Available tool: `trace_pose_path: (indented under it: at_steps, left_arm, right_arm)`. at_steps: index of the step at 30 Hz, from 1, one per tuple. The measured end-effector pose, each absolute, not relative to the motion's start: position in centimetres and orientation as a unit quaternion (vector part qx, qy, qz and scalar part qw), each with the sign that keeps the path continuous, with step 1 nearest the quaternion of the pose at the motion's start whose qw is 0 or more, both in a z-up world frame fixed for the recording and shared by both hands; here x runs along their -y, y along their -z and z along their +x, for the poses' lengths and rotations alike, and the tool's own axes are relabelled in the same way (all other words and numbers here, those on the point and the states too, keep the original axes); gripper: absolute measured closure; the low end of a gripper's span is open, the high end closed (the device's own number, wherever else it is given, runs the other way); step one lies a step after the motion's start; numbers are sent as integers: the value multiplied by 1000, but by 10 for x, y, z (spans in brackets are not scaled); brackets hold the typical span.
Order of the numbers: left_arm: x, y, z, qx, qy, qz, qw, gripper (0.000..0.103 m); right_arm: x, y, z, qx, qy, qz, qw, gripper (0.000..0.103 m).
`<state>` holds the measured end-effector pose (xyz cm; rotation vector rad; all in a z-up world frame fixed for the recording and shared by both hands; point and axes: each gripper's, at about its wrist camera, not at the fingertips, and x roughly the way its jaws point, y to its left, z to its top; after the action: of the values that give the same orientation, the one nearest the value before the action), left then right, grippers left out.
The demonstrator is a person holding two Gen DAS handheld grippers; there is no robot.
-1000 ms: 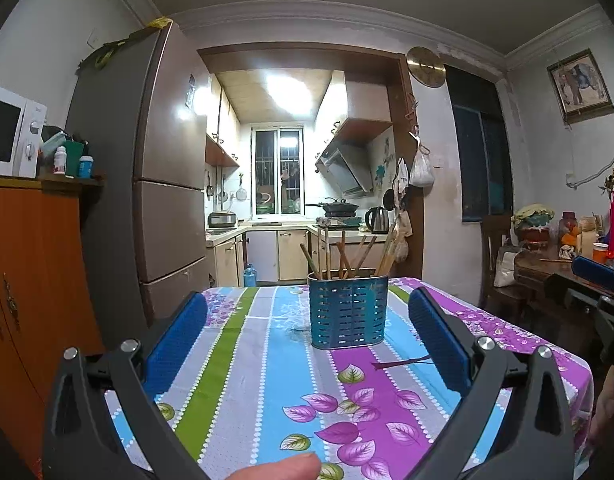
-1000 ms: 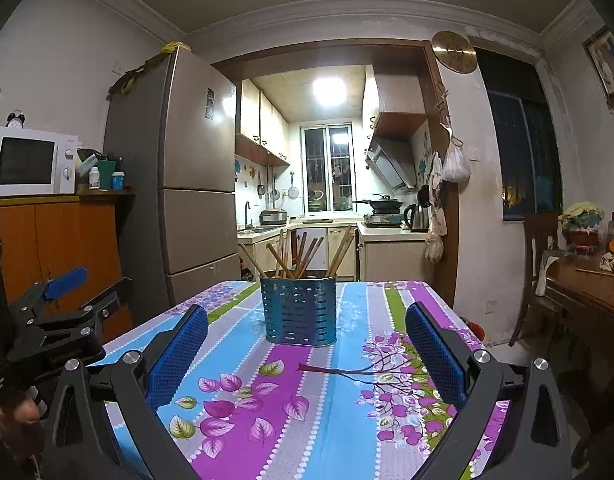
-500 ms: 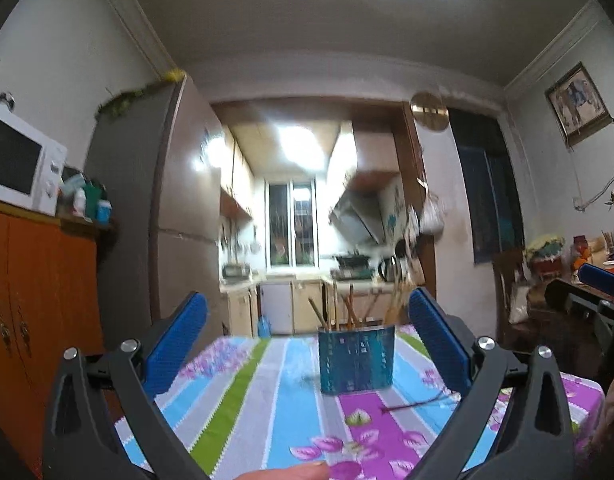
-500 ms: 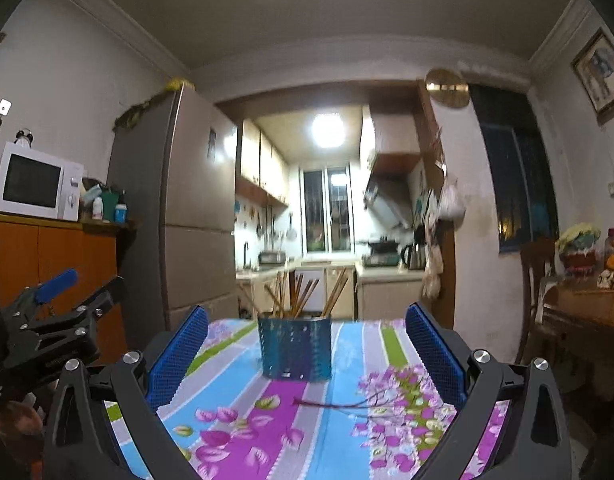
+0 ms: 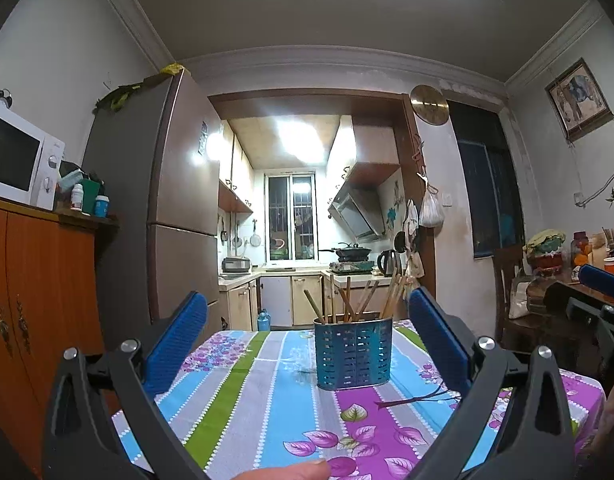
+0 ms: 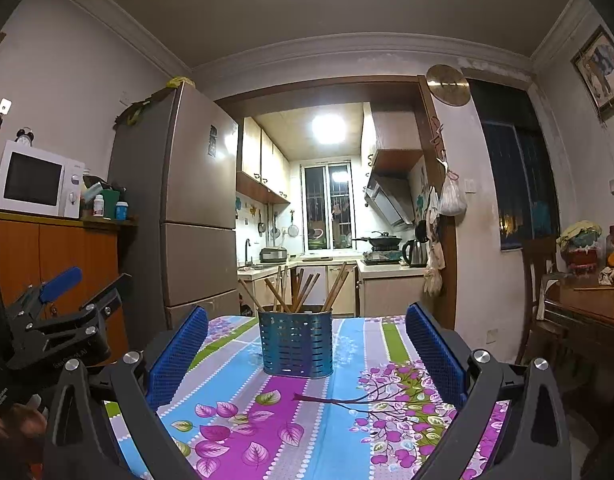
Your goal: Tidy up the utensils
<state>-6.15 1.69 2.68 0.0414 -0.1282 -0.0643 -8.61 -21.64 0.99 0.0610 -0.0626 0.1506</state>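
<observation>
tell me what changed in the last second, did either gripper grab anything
Nothing was grabbed. Both cameras tilted upward, showing more ceiling, and settled slightly lower again. The left gripper and right gripper remain open and empty. The blue perforated metal utensil holder with its wooden chopsticks stays put on the floral striped tablecloth, as does the single dark chopstick lying before it.

no legible text, microwave (image 6: 39,179) badge too small, gripper print blurred
</observation>
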Motion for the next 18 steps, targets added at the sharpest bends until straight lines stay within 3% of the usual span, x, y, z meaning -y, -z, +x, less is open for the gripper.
trace_pose_path:
  at_steps: [18]
  left_arm:
    - [-17,-25,-48,41,30,23,998,6]
  right_arm:
    - [215,-11,-78,20,-79,32,996,5]
